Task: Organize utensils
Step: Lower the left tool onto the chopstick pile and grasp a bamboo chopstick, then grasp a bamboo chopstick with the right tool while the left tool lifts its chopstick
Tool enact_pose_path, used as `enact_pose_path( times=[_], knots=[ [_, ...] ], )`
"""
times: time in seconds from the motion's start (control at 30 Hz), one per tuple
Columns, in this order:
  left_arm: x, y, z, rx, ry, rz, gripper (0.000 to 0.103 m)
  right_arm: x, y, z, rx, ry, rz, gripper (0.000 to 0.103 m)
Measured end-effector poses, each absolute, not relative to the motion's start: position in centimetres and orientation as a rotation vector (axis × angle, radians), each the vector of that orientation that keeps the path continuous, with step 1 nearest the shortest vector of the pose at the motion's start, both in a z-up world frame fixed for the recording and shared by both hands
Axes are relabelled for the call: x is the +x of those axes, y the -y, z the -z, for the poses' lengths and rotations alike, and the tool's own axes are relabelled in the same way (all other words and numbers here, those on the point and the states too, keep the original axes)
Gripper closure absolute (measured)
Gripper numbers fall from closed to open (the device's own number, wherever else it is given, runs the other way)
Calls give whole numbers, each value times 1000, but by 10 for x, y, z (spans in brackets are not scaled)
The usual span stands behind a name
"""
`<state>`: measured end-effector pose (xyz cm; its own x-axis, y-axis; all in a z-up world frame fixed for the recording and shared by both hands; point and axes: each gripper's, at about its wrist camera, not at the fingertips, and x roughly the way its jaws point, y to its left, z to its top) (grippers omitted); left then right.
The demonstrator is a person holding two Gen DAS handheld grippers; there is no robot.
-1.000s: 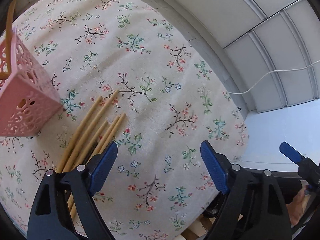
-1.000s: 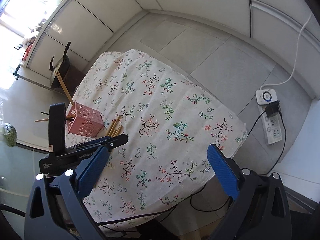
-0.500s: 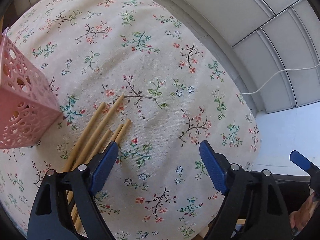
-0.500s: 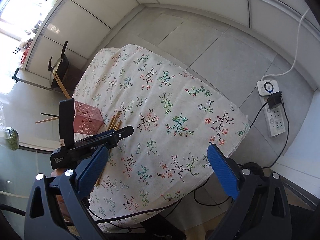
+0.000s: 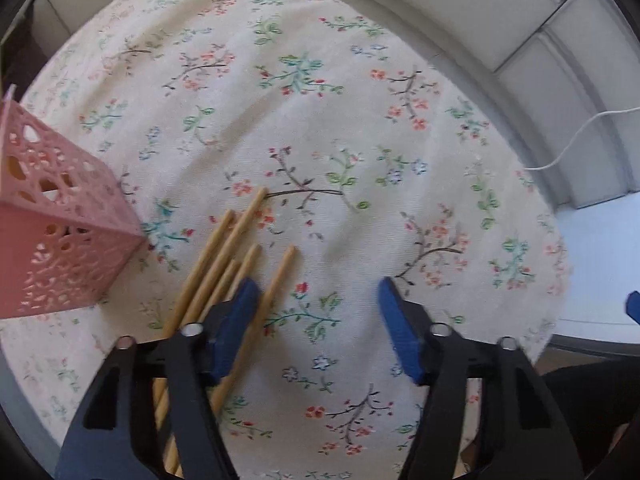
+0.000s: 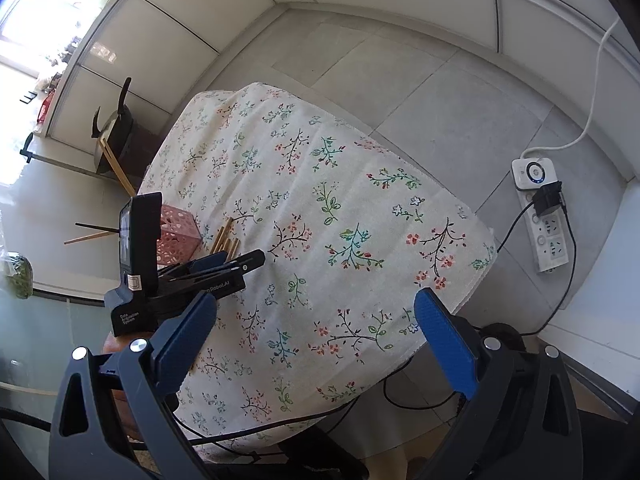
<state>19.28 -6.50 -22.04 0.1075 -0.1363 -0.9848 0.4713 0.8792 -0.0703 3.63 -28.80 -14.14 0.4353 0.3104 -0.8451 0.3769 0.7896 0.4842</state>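
Note:
Several wooden chopsticks (image 5: pixel 236 256) lie side by side on the floral tablecloth (image 5: pixel 320 128), just right of a pink perforated holder (image 5: pixel 52 240). My left gripper (image 5: pixel 316 300) is open and empty, low over the cloth, with its left finger above the chopsticks' near ends. In the right wrist view the chopsticks (image 6: pixel 225 240), the holder (image 6: pixel 176 234) and the left gripper (image 6: pixel 228 262) show at the table's left side. My right gripper (image 6: pixel 316 328) is open and empty, high above the table's near edge.
The small table (image 6: pixel 400 216) drops off on all sides to a grey tiled floor. A power strip (image 6: pixel 546 224) with cables lies on the floor to the right. A dark stand with a pan (image 6: pixel 116 128) stands behind the table.
My left gripper has moved forward and down toward the chopsticks, which now sit larger and nearer its left finger. The right gripper has barely moved.

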Motion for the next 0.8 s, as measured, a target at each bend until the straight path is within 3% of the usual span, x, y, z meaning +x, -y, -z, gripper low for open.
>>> enact_pose_path(
  times=[0.1,0.23,0.5,0.6,0.67,0.8],
  knots=[
    [192,57,219,282,-1370,378,87,38,289,143,696,-1145,62,7],
    [174,49,216,277,-1322,359,98,44,282,148,671,-1158,78,7],
    [123,-1,148,109,-1217,375,99,84,239,173,673,-1240,61,7],
    [100,-31,122,24,-1163,357,99,103,218,187,698,-1295,35,17],
    [86,-51,109,-16,-1127,344,99,116,202,196,707,-1335,14,34],
    [60,-83,86,-74,-1065,310,99,135,173,205,751,-1365,-19,49]
  ],
)
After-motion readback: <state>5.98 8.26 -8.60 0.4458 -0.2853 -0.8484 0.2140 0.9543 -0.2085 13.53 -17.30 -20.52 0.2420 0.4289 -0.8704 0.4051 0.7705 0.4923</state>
